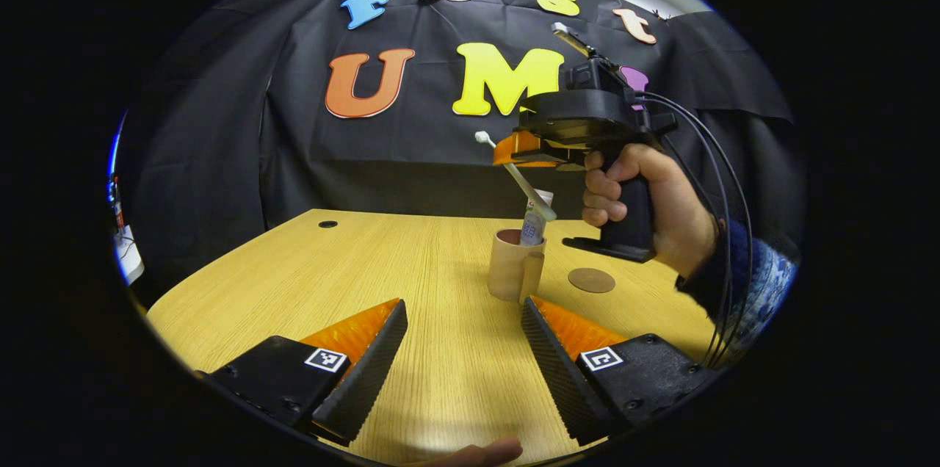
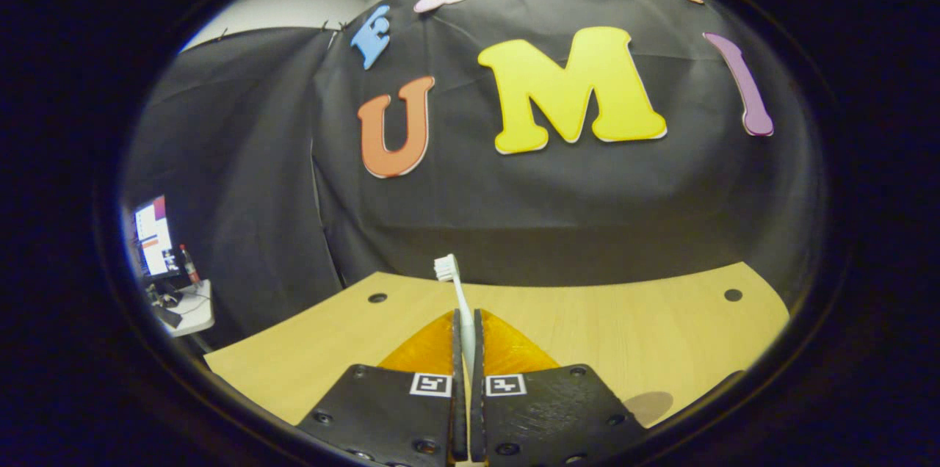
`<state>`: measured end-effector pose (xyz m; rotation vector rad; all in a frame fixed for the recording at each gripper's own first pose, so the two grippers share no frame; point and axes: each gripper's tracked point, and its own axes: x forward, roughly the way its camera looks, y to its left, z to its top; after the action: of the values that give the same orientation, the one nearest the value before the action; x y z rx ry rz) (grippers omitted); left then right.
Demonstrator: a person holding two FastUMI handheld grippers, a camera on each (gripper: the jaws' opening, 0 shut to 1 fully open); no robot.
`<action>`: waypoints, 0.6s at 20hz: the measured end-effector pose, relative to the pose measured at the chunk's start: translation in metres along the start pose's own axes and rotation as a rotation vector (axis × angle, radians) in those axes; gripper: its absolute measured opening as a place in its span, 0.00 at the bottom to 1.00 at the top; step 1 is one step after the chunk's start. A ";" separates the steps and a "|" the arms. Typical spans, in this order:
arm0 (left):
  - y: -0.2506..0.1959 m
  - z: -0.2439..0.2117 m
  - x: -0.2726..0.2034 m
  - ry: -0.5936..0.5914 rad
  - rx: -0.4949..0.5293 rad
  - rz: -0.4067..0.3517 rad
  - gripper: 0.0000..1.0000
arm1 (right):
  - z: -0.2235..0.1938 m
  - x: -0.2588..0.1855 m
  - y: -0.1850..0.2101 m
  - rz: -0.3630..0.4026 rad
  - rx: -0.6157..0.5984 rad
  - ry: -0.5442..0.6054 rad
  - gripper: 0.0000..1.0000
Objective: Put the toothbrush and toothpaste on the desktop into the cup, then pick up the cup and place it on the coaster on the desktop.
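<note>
- Left gripper view: the left gripper (image 1: 464, 349) hangs low over the wooden table (image 1: 352, 269), its two ribbed fingers spread wide with nothing between them.
- A fingertip (image 1: 485, 452) shows at the bottom edge, mostly cut off.
- The cup (image 1: 515, 265), a plain matte tan cylinder with a handle facing the camera, stands upright on the table just beyond the fingers.
- The toothpaste (image 1: 534, 225) tube stands in the cup; its lower part is hidden by the cup wall, and its printing is too small to read.
- The round, flat brown coaster (image 1: 591, 280) lies bare on the table to the right of the cup, apart from it.
- The right gripper (image 1: 525, 151), held by a hand (image 1: 646, 206) with a patterned sleeve, hovers above the cup, clenched on the toothbrush (image 1: 514, 177), which slants with bristles up and its lower end just above the toothpaste.
- Right gripper view: both fingers are pressed on the toothbrush's slim pale handle, bristled head (image 2: 446, 266) poking forward; the rest of the handle is hidden between them.
- A screen (image 2: 153, 232) at far left is blurred.
</note>
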<state>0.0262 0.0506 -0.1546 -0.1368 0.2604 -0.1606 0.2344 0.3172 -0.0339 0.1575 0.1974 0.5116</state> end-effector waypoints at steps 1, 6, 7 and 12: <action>0.001 -0.001 0.000 0.003 -0.003 0.000 0.99 | 0.003 0.000 0.001 0.011 -0.001 -0.037 0.02; 0.009 -0.003 0.001 0.010 -0.030 0.013 0.99 | -0.003 0.011 -0.003 0.001 -0.010 -0.092 0.02; 0.010 -0.003 0.002 0.012 -0.034 0.017 0.99 | -0.005 0.014 -0.005 -0.003 0.016 -0.085 0.04; 0.012 0.000 0.001 0.004 -0.036 0.018 0.99 | -0.011 0.020 -0.019 -0.029 0.058 -0.076 0.05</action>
<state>0.0286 0.0621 -0.1563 -0.1698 0.2681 -0.1386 0.2581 0.3119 -0.0509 0.2301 0.1400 0.4700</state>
